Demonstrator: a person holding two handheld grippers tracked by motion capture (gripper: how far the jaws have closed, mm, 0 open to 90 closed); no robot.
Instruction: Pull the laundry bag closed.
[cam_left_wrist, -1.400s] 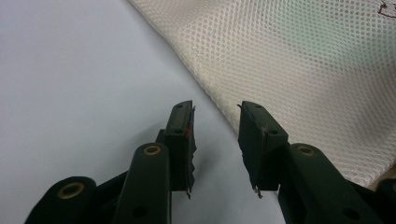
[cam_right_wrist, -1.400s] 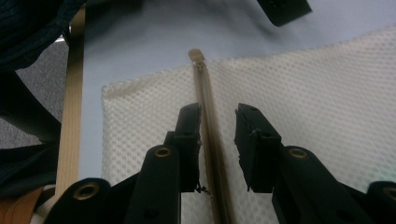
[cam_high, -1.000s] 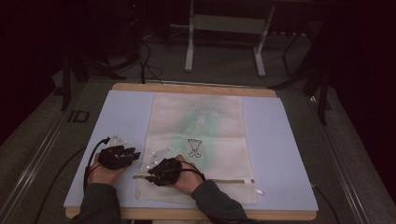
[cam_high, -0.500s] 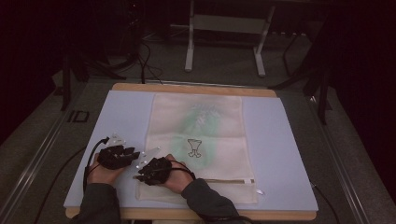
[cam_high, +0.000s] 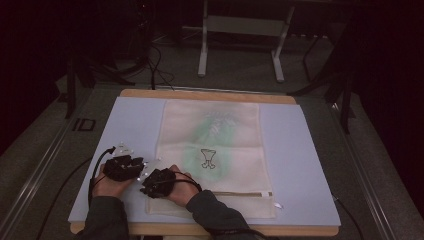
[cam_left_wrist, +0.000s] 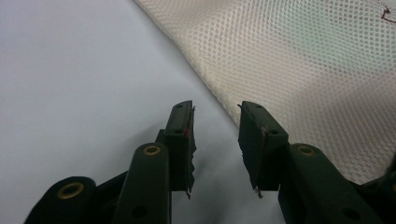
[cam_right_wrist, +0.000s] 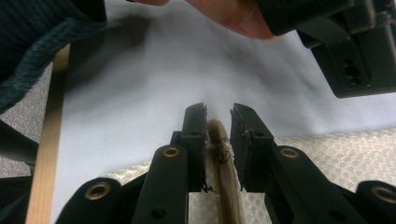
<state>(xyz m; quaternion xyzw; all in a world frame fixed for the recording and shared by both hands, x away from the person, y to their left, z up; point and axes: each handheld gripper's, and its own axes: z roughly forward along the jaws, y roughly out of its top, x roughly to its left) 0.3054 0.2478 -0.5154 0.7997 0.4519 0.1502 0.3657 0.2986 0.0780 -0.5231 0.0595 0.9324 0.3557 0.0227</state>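
Note:
A cream mesh bag with a green patch and a small dark print lies flat on the pale blue mat. Its zipper runs along the near edge. My right gripper sits at the bag's near left corner, pointing left. In the right gripper view its jaws are shut on the beige zipper end. My left gripper rests just beside it on the mat. It stands open at the bag's left edge, with nothing between the jaws.
The mat covers a wooden table whose edge shows at the back and again as a strip near my right gripper. A metal stand is on the floor behind. A cable loops left of my left hand.
My right hand has slid left along the zipper line to the bag's near left corner, closing on the left hand. The left gripper has stayed put.

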